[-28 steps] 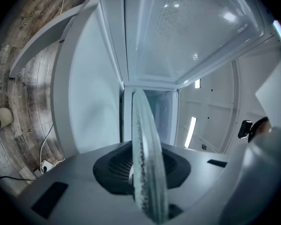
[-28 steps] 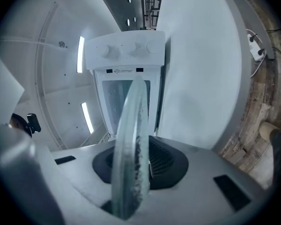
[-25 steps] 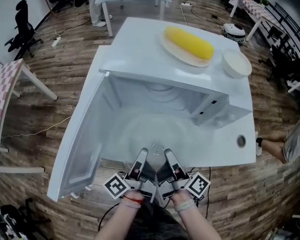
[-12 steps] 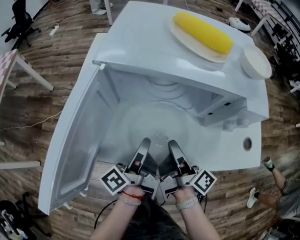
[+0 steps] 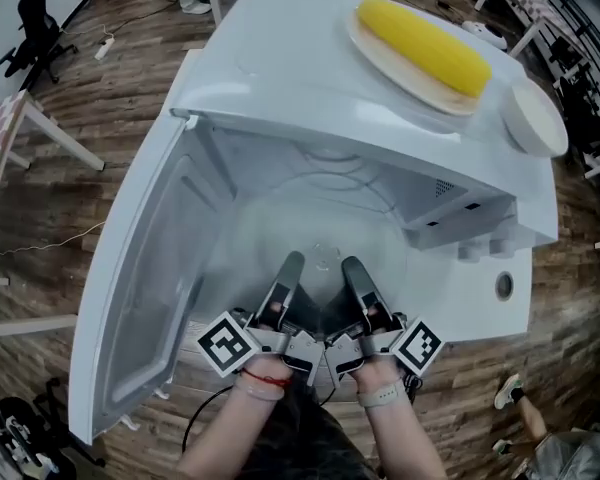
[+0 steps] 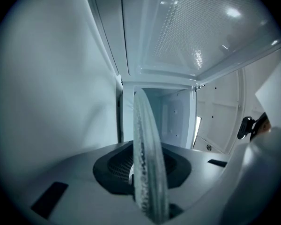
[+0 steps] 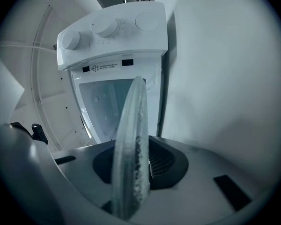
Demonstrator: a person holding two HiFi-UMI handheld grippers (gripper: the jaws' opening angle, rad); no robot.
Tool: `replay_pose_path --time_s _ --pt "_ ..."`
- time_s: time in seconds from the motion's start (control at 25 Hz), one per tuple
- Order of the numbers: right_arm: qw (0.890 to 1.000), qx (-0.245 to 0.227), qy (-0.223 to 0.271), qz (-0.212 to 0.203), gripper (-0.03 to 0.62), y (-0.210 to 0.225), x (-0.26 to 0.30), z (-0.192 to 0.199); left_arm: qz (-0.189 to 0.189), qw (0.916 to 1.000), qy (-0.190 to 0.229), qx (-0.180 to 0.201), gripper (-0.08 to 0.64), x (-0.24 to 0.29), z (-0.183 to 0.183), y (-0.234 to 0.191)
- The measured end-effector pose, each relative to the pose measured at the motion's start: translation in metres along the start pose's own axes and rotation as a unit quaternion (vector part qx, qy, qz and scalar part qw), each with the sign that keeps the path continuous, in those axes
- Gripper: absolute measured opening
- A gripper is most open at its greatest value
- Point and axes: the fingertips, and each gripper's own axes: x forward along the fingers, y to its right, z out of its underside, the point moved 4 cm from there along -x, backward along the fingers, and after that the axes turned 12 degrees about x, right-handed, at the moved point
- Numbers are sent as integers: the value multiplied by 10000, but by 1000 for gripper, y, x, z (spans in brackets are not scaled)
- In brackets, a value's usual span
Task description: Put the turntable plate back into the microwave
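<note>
The clear glass turntable plate (image 5: 320, 258) is held level at the mouth of the white microwave (image 5: 310, 88), partly inside the cavity. My left gripper (image 5: 290, 266) is shut on the plate's near rim. My right gripper (image 5: 352, 268) is shut on the same rim, close beside it. The plate (image 6: 147, 163) shows edge-on between the jaws of the left gripper (image 6: 147, 182) in the left gripper view. Edge-on too in the right gripper view, the plate (image 7: 131, 158) is clamped by the right gripper (image 7: 130, 182), with the control panel (image 7: 112, 32) beyond.
The microwave door (image 5: 145, 288) hangs open to the left. On top of the microwave lie a yellow corn cob (image 5: 425, 40) on a plate and a white bowl (image 5: 536, 118). Knobs (image 5: 485, 248) are at the right front. Wooden floor and a table (image 5: 10, 158) surround it.
Both grippers have moved forward with the plate, carrying it further into the microwave cavity. The head view has come closer to the microwave.
</note>
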Motion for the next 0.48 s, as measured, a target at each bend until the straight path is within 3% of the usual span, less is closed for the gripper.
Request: replay_pose_path --time_s 0.48 --pt "9999 3 123 -38 80 -5 12 -9 147 9997 -143 -129 86 16 -4 4"
